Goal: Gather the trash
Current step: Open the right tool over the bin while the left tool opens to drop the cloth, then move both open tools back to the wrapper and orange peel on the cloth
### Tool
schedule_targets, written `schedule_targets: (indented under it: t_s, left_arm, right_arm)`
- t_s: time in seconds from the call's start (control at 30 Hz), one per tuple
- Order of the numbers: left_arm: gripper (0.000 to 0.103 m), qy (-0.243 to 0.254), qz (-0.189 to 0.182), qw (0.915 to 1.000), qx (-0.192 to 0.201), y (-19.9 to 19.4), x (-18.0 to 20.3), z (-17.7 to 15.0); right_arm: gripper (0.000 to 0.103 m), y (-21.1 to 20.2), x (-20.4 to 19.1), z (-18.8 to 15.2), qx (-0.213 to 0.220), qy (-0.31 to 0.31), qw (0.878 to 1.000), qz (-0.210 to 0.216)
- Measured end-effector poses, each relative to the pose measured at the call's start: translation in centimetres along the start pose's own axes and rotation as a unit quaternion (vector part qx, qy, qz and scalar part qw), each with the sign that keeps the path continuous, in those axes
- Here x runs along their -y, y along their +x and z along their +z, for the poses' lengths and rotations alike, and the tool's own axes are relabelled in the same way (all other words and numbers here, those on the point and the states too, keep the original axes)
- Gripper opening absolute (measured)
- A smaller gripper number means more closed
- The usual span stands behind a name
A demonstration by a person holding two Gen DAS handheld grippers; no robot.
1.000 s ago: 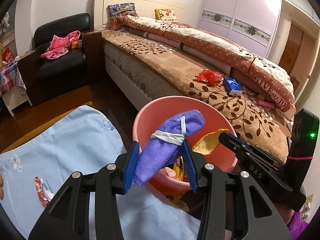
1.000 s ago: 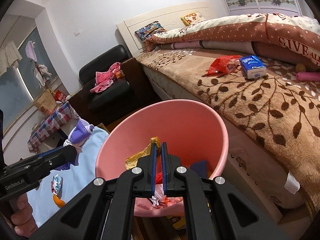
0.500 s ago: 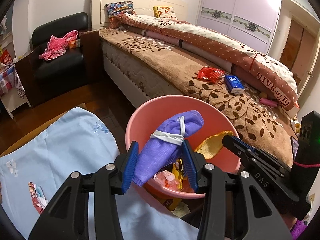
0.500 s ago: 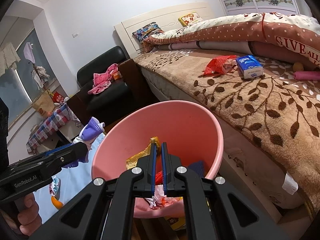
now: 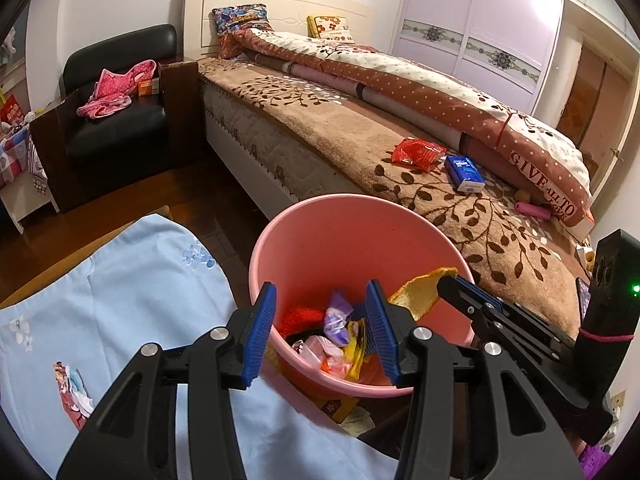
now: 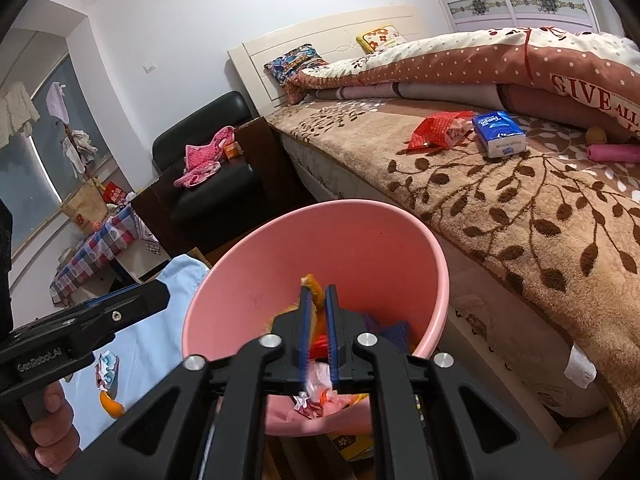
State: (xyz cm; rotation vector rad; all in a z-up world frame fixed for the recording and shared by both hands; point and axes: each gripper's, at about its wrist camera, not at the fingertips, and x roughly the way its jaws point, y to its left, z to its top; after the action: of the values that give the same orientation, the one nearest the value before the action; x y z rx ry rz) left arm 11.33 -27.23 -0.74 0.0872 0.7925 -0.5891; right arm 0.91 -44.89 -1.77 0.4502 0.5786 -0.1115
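Note:
A pink bin (image 5: pixel 344 236) (image 6: pixel 360 240) stands between the bed and a light blue cloth-covered table (image 5: pixel 132 280). Several wrappers lie in it, among them a purple bundle (image 5: pixel 338 318). My left gripper (image 5: pixel 322 312) is open and empty over the bin's near rim. My right gripper (image 6: pixel 316 296) is shut on an orange-yellow peel (image 6: pixel 314 296) (image 5: pixel 420 292) held over the bin. A red wrapper (image 5: pixel 418 152) (image 6: pixel 438 130) and a blue tissue pack (image 5: pixel 464 172) (image 6: pixel 498 134) lie on the bed.
The bed (image 5: pixel 360 140) with a brown leaf blanket runs along the right. A black armchair (image 5: pixel 116 120) with pink clothes stands at the back left. A wrapper (image 5: pixel 76 392) and an orange scrap (image 6: pixel 110 404) lie on the blue cloth. A pink tube (image 6: pixel 612 154) lies on the bed.
My left gripper opened and let go of the purple bundle, which fell into the bin. My right gripper stays over the bin with the peel.

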Motion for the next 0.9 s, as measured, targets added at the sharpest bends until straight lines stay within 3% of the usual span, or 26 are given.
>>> schedule_targets:
  t_s: [0.1,0.17,0.43,0.9]
  left_arm:
    - [0.047,-0.002,0.000,1.0000,-0.001,-0.1,-0.1,0.0]
    - [0.047,-0.004,0.000,1.0000,0.000,-0.2,-0.3,-0.1]
    - [0.047,-0.019,0.006,0.9998,0.005,-1.1,-1.5,-0.5]
    - [0.047,-0.050,0.029,0.9980,0.024,-5.1,-5.3,-2.3]
  right_arm:
    - [0.034,0.1,0.0,0.1,0.002,0.002,1.000,-0.004]
    - [0.039,0.1,0.0,0.2,0.005,0.005,1.000,-0.006]
    - [0.040,-0.2,-0.6,0.5,0.006,-0.004,1.000,-0.006]
    - [0.044,-1.6,-5.0,0.0,0.012,-0.062,0.998,-0.021]
